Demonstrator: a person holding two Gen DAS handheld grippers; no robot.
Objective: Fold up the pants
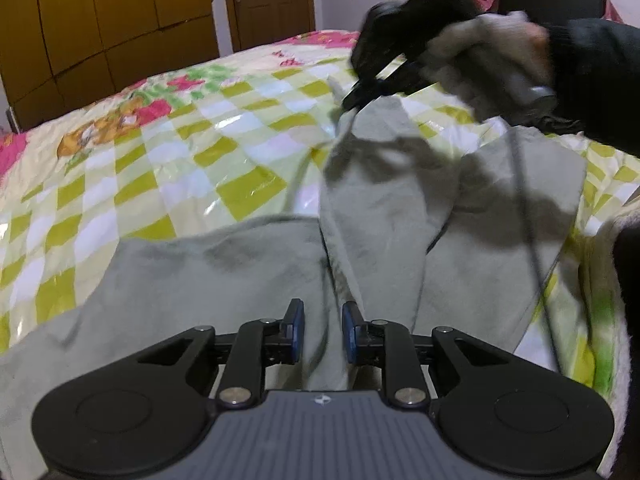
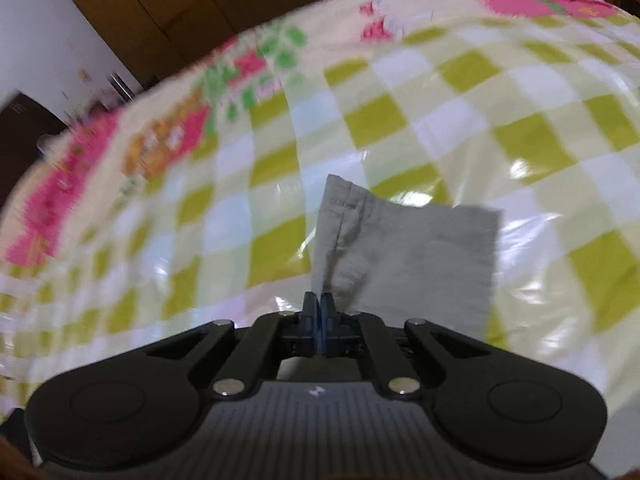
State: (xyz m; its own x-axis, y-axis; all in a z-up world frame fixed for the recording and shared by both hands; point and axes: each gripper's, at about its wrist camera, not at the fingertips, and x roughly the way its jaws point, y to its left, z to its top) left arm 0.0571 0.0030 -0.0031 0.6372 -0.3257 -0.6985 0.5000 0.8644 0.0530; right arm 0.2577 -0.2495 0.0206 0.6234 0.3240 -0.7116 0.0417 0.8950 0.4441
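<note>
The left tongs (image 1: 322, 334) are hovering open over the waist end of the grey pants (image 1: 224, 280), which are lying on the checked bed (image 1: 168, 160) with a ridge of cloth running between the pads. Further right, the right tongs (image 2: 319, 312) are pinched shut on the leg hem (image 2: 400, 248), lifting it off the bed. The legs are running away from the left tongs, so the right hand looks best placed to carry the hem back toward the waist.

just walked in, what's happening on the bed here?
A person with a gripper in each hand is folding grey pants on a bed with a checked cover. The right gripper is shut on the hem end of one leg and holds it up off the bed, so that leg hangs raised above the rest. The left gripper is open, low over the pants near the waist end, gripping nothing. The fold isn't finished yet.
</note>
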